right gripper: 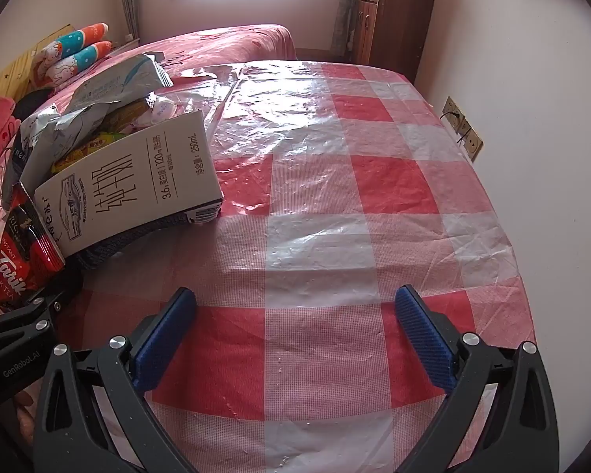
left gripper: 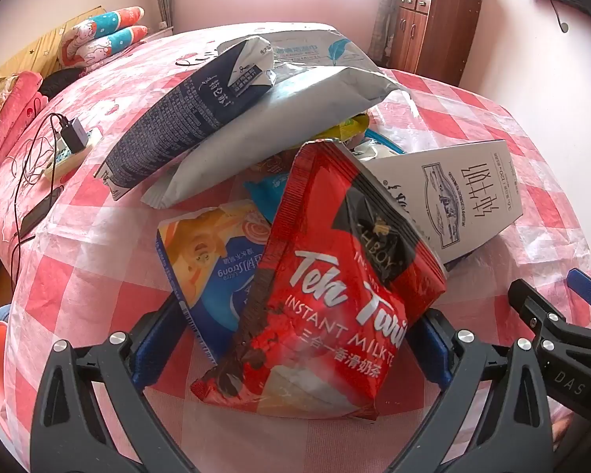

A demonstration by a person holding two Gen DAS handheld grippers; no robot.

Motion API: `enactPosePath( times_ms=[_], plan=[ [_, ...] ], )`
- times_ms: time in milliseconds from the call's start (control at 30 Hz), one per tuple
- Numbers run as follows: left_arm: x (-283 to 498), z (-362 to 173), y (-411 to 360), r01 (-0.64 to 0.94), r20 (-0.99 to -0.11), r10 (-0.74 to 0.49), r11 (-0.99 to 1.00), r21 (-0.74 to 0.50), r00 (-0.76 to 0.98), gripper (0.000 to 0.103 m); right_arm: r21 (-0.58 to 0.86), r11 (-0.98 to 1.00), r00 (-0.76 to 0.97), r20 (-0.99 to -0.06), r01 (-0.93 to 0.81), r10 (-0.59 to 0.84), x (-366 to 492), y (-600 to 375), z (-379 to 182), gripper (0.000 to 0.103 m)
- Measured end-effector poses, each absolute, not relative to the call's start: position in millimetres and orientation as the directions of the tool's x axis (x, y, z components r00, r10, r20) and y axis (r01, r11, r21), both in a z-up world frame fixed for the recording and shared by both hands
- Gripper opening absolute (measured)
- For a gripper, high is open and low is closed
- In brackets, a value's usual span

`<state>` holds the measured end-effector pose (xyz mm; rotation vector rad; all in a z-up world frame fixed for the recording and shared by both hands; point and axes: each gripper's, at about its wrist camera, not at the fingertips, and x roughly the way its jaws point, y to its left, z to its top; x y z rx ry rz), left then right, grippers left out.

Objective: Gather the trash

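A heap of trash lies on the red-and-white checked tablecloth (left gripper: 78,295). A red Teh Tarik milk tea packet (left gripper: 335,315) leans at its front, between the wide-apart fingers of my left gripper (left gripper: 295,315), which is open; I see no pad pressing on it. Behind are a blue-and-yellow packet (left gripper: 209,260), a white milk carton (left gripper: 453,197), a grey mailer bag (left gripper: 279,118) and a flattened navy carton (left gripper: 185,110). My right gripper (right gripper: 295,295) hangs open over bare cloth, right of the white carton (right gripper: 138,185) and the red packet (right gripper: 15,272).
A bed with pink bedding and rolled pillows (left gripper: 102,35) stands behind the table. A power strip with charger (left gripper: 73,138), cables and a phone (left gripper: 39,213) lie at the left. A wooden cabinet (left gripper: 433,23) is at the back. Wall sockets (right gripper: 463,128) border the table's right edge.
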<state>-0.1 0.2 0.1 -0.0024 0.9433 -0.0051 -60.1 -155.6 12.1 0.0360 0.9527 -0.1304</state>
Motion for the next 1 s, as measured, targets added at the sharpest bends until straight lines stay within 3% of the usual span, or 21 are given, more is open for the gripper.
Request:
enactPosePath(
  times_ms=[433,1000],
  plan=[
    [-42,8,14,0.043,-0.793,-0.049,0.999,-0.028,0.607,0.099,0.057,0.992,0.591,-0.806,0.115,-0.022,-87,-152,19,0.099],
    [-120,76,78,0.018,-0.682,-0.059,0.998,-0.067,0.729,0.099,0.072,0.997,0.828,-0.56,0.012,0.03,-192,-120,106,0.099]
  ],
)
